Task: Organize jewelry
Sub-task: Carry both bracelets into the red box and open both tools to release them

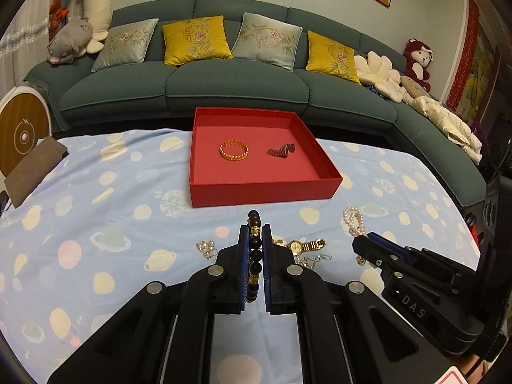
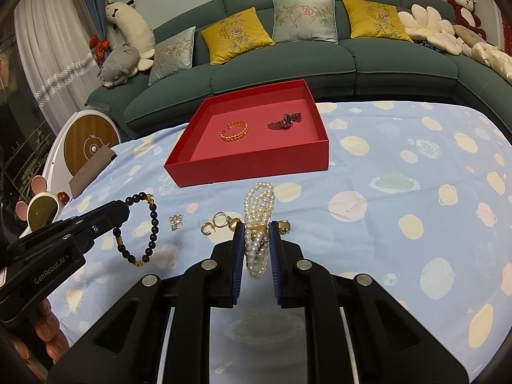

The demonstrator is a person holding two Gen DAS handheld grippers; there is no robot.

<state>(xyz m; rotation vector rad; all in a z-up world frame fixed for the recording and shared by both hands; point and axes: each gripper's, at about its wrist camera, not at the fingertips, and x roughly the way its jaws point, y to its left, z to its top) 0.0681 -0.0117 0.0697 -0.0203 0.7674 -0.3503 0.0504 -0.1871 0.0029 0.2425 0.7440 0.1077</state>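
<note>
A red tray (image 1: pixel 262 188) (image 2: pixel 249 168) sits on the blue patterned cloth and holds a gold bracelet (image 1: pixel 234 150) (image 2: pixel 234 131) and a dark watch (image 1: pixel 281 151) (image 2: pixel 285 121). My left gripper (image 1: pixel 255 233) (image 2: pixel 123 206) is shut on a dark bead bracelet (image 1: pixel 255 256) (image 2: pixel 150 230), held above the cloth. My right gripper (image 2: pixel 256 233) (image 1: pixel 361 241) is shut on a pearl bracelet (image 2: pixel 257 220) (image 1: pixel 353 220). A gold watch (image 1: pixel 304 245), silver pieces (image 1: pixel 206 248) (image 2: pixel 176 221) and gold rings (image 2: pixel 220 220) lie on the cloth near both grippers.
A green sofa (image 1: pixel 236 80) with cushions stands behind the table. A brown pad (image 1: pixel 32 169) lies at the left table edge, next to a round white and wood device (image 2: pixel 89 144). A small mirror (image 2: pixel 41 212) stands at the left.
</note>
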